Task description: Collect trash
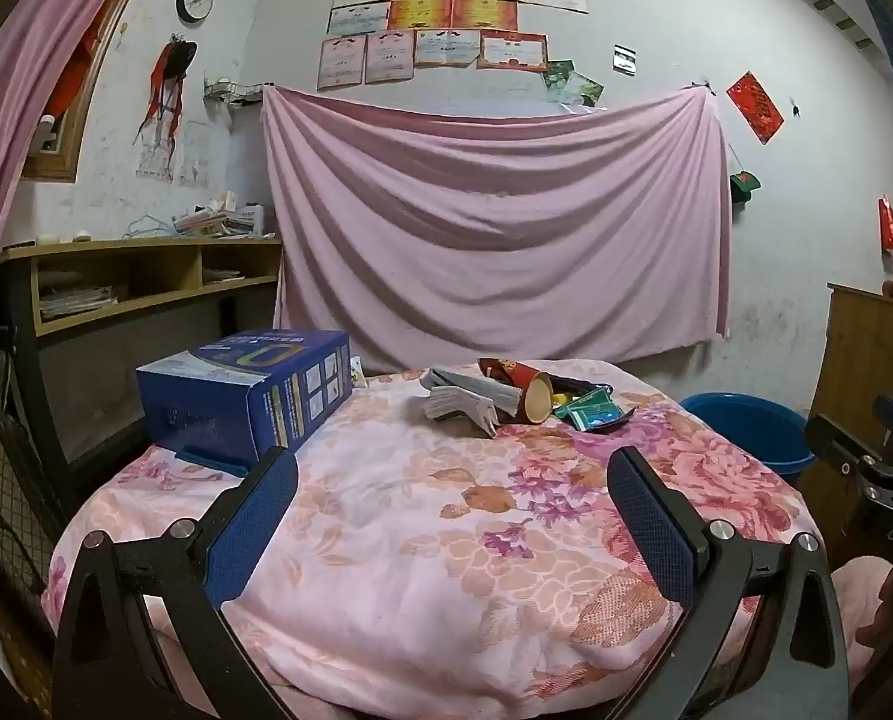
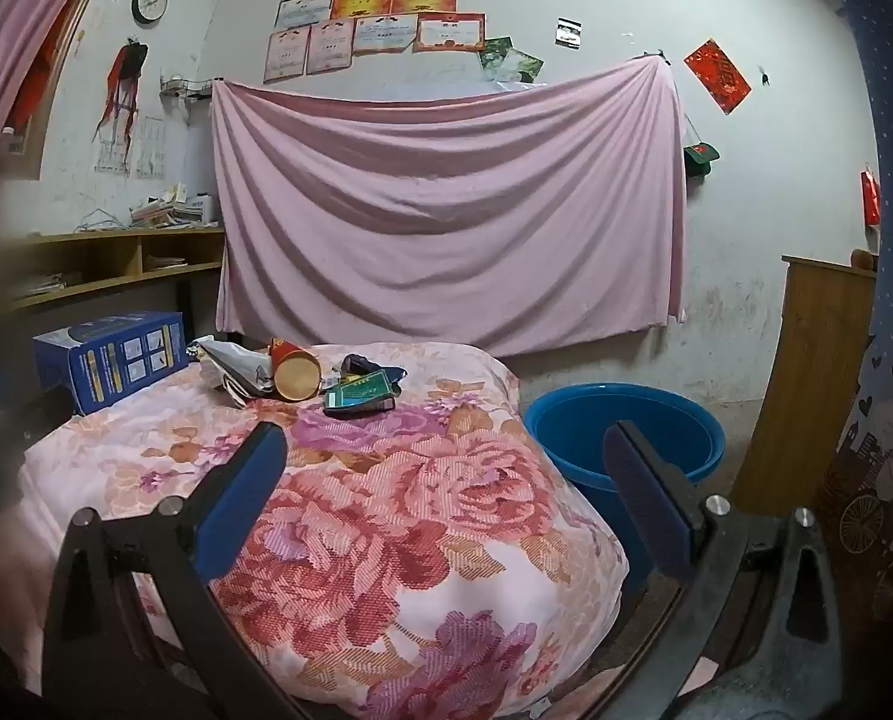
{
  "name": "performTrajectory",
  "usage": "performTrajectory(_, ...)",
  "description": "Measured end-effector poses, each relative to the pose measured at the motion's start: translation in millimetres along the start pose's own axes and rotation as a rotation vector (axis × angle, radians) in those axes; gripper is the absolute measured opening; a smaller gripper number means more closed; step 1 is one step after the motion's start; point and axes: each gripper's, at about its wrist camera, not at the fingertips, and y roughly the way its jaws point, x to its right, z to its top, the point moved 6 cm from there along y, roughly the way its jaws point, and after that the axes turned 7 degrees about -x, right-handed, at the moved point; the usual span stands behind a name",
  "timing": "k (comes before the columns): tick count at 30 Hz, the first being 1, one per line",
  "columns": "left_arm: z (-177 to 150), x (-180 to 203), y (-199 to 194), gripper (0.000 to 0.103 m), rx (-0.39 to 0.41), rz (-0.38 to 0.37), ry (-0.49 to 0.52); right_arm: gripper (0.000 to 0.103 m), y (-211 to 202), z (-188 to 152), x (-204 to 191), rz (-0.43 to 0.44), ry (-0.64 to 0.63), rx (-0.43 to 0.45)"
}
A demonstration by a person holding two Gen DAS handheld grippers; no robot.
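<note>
Trash pile (image 1: 518,399) at far edge of floral quilt (image 1: 422,516): paper cup (image 2: 295,377) on its side, crumpled paper (image 1: 464,402), green wrapper (image 2: 359,399). Blue box (image 1: 248,393) left, blue basin (image 2: 623,429) right on floor. Left gripper (image 1: 452,501) and right gripper (image 2: 443,480) both wide, holding nothing, well short of pile.

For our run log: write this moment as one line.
left hand-held gripper open | right hand-held gripper open | trash pile untouched | basin beside table

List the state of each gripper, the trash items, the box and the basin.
left gripper: open, empty
right gripper: open, empty
paper cup: on its side, mouth toward camera
green packet: lying flat beside the cup
crumpled paper: loose on the quilt
blue box: closed
blue basin: upright on the floor
</note>
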Motion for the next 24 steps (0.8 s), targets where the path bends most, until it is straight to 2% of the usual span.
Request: performTrajectory(24,-1.3,2.7,1.4,0.101,0.009,-0.009,0.018,0.103,-1.9,1.4,-1.7,0.003,0.001,-0.003)
